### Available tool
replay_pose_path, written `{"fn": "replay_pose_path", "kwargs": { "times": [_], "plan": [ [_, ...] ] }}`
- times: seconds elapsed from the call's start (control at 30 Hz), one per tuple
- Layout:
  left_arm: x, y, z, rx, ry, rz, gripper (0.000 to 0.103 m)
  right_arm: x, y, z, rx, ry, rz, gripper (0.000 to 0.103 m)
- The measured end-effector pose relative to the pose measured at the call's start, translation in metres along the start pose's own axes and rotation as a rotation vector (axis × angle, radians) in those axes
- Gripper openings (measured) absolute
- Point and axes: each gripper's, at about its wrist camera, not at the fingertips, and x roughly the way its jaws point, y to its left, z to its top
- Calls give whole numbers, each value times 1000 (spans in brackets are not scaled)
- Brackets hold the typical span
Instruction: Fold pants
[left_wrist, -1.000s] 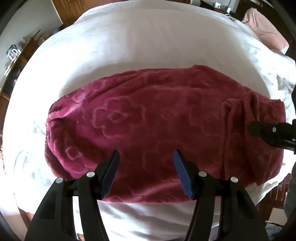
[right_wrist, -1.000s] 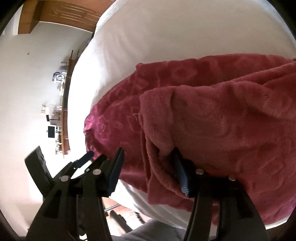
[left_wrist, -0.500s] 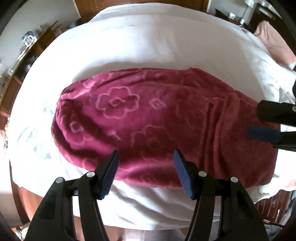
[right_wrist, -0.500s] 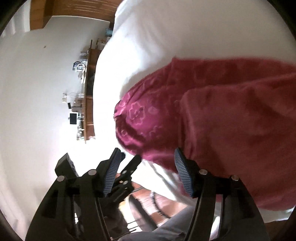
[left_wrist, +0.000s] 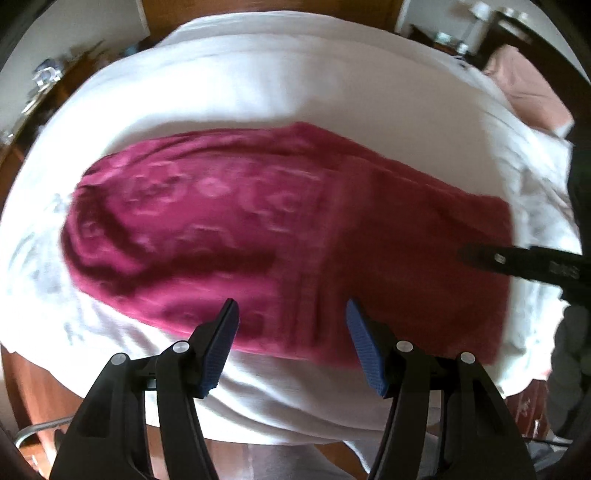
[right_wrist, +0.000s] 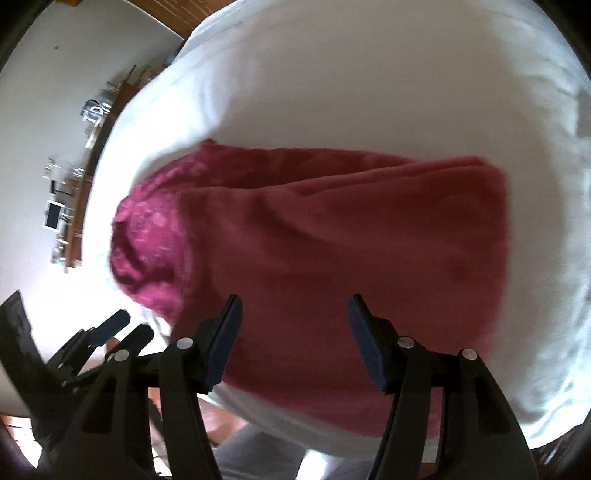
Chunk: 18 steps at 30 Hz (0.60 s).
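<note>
The dark red fleece pants (left_wrist: 258, 236) with a flower pattern lie folded in a broad band across the white bed (left_wrist: 295, 81). A plain inner-side layer is folded over their right part (right_wrist: 369, 236). My left gripper (left_wrist: 291, 325) is open and empty, raised over the pants' near edge. My right gripper (right_wrist: 295, 317) is open and empty, above the near edge of the folded-over layer. One finger of the right gripper shows at the right of the left wrist view (left_wrist: 517, 258). The left gripper shows at the lower left of the right wrist view (right_wrist: 107, 332).
A pink pillow (left_wrist: 528, 92) lies at the far right of the bed. A wooden shelf with small items (right_wrist: 70, 192) stands along the white wall on the left. The bed's near edge (left_wrist: 295, 413) and wooden floor are below the grippers.
My right gripper has let go of the folded layer and drawn back. Both grippers have pulled back and up from the pants, which now lie flat.
</note>
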Motion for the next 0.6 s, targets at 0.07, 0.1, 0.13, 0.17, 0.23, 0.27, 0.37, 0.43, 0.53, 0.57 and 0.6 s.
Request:
{"fn": "replay_pose_path", "kwargs": {
  "times": [0.07,0.1,0.13,0.17,0.23,0.27,0.37,0.43,0.53,0.57,0.6],
  "plan": [
    [7,-16,-7,16,9,-48,60,-3,-11,-1,-8,-18,-32,61],
    [11,-23,-10,24,10,-59,60,-4,-18,0,-11,-27,-47,61],
    [17,-28,-12,29,14,-58,60,-6,-23,2,-14,-33,-57,61],
    [24,-32,-13,28,22,-51,60,-6,-28,4,-18,-40,-72,61],
    [41,-32,-13,8,40,-28,59,-4,-42,11,-26,-57,-101,61],
    [51,-28,-12,-17,54,-12,58,0,-48,17,-25,-56,-100,61],
    [72,-11,-9,-88,81,10,57,15,-58,30,-18,-32,-96,61],
    [78,-5,-7,-115,86,-2,58,30,-60,37,-22,-10,-108,61],
    [84,-8,-3,-88,85,20,60,49,-59,43,-45,11,-142,61],
    [87,-9,-3,-81,86,30,61,53,-59,44,-47,14,-149,61],
    [89,-11,-2,-81,89,36,62,54,-58,47,-48,15,-153,61]
  ]
}}
